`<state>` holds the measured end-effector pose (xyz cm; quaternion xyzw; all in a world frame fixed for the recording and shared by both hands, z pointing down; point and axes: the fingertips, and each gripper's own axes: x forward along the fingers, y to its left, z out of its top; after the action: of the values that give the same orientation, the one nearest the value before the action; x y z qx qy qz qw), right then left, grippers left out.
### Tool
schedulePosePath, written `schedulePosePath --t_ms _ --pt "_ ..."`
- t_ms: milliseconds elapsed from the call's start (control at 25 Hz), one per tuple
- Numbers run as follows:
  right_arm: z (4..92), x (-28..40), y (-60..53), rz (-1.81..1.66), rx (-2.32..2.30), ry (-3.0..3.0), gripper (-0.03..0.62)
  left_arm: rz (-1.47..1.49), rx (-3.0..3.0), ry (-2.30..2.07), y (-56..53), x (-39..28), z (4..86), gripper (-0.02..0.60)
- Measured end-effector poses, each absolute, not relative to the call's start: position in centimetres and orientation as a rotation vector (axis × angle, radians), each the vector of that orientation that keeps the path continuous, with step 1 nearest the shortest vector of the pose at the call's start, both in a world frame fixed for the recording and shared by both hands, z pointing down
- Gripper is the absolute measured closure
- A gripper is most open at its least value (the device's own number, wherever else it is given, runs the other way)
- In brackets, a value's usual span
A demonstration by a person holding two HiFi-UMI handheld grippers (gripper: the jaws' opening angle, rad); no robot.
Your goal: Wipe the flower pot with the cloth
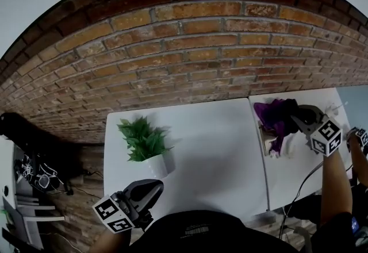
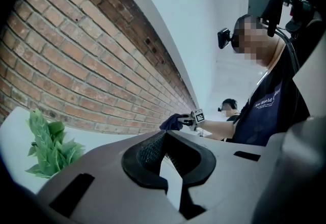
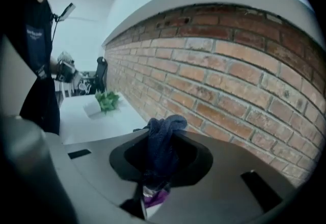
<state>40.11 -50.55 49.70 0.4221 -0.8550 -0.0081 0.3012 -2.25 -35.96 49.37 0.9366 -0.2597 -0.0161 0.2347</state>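
A small green plant stands in a white flower pot on the left part of the white table. My left gripper hovers just in front of the pot, shut and empty; the leaves show at the left of its view. Far to the right, my right gripper is raised over the neighbouring table and shut on a purple cloth. The cloth bulges out between its jaws and hangs below them. In the right gripper view the pot sits small and distant.
A brick wall runs along the back of both tables. A narrow gap separates the white table from the right one. A tan object lies beneath the cloth. Dark gear and cables sit on the floor at left.
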Motion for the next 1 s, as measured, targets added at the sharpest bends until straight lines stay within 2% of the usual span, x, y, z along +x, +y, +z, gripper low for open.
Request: schedulePosePath --t_ms 200,400,640,800,1000 --pt "42.8 32.0 -49.0 -0.021 1.200 -2.531 0.526 -0.021 2.607 -0.834 -36.7 -6.8 49.1 0.584" --pt "41.0 22.3 -46.6 0.016 1.121 -2.738 0.528 0.179 2.665 -0.977 -37.7 -12.0 51.3 0.571" --pt "41.8 14.5 -44.5 0.091 1.027 -2.821 0.527 0.554 2.801 -0.914 -38.7 -13.2 57.0 0.428" --pt "42.6 12.9 -44.3 0.118 1.031 -2.810 0.527 0.783 2.819 -0.774 -39.5 -12.4 61.4 0.234" --pt "43.6 12.6 -44.5 0.148 1.040 -2.790 0.526 1.126 2.796 -0.622 -40.1 -11.2 67.5 0.102"
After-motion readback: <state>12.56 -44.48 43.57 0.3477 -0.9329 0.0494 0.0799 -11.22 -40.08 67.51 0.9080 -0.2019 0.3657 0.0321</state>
